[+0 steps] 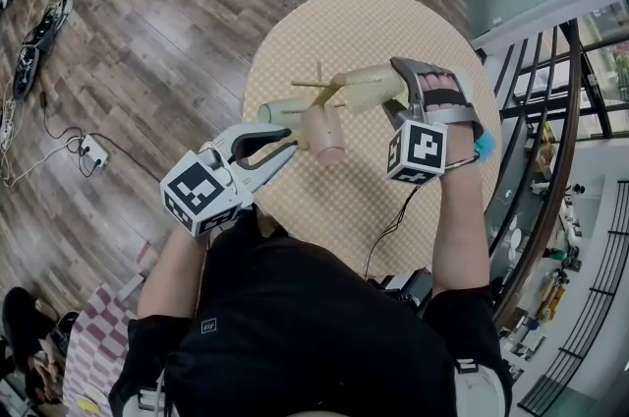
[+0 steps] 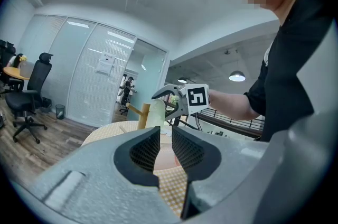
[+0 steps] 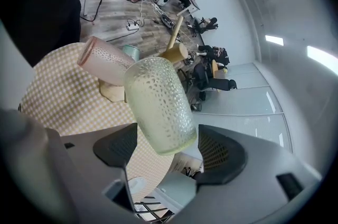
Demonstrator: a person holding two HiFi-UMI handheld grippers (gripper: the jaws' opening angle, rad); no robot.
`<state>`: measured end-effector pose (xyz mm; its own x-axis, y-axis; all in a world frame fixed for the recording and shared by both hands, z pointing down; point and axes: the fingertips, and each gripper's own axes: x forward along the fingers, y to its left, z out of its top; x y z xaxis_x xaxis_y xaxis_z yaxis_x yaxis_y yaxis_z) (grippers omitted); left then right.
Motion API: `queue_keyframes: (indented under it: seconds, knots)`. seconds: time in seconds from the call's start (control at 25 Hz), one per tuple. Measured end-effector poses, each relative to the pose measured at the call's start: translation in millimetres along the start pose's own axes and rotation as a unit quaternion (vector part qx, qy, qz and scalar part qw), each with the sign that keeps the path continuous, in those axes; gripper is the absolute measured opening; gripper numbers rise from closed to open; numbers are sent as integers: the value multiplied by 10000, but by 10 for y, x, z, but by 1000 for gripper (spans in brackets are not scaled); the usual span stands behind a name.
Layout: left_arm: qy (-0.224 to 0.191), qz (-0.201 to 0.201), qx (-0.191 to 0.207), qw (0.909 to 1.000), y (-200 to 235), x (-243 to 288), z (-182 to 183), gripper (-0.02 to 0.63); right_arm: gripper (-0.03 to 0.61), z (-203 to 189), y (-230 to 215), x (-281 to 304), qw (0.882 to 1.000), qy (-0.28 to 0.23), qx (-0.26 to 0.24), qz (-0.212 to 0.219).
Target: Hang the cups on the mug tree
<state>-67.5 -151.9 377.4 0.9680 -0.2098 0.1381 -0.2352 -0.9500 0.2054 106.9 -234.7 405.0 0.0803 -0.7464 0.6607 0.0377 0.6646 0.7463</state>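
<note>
1. Pale green cup (image 3: 158, 106) of dimpled glass lies tilted between the right tongs (image 3: 169, 142), up against the wooden mug tree (image 1: 316, 83) in the middle of the round checked tabletop (image 1: 393, 22).
2. The right tongs stand apart. One pad is close against the glass and the other is clear of it, so I see no firm grip.
3. The step in hand looks like seating this cup on a peg (image 3: 177, 51). Whether its handle has caught is hidden.
4. The pink cup (image 3: 103, 62) hangs on the tree.
5. The left tongs (image 2: 165, 141) are nearly closed, with only a slit. Pink shows through it, but they clamp nothing evident.
6. Next, confirm that the handle is hooked, then draw the right tongs back without knocking the tree.
</note>
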Motion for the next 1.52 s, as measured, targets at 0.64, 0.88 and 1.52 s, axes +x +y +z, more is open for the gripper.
queue_keyframes:
  seconds: [0.64, 0.88, 1.52]
  knots:
    - [-20, -151, -17, 9999, -106, -124, -25, 65, 356, -223, 25, -412, 9960, 324, 730, -403]
    - [144, -183, -148, 9996, -91, -233, -83, 18, 345, -67, 101, -867, 9713, -143, 2163, -980]
    - [265, -41, 129, 9996, -1055, -282, -51, 12, 26, 478, 839, -2306, 5778, -4216, 6980, -338]
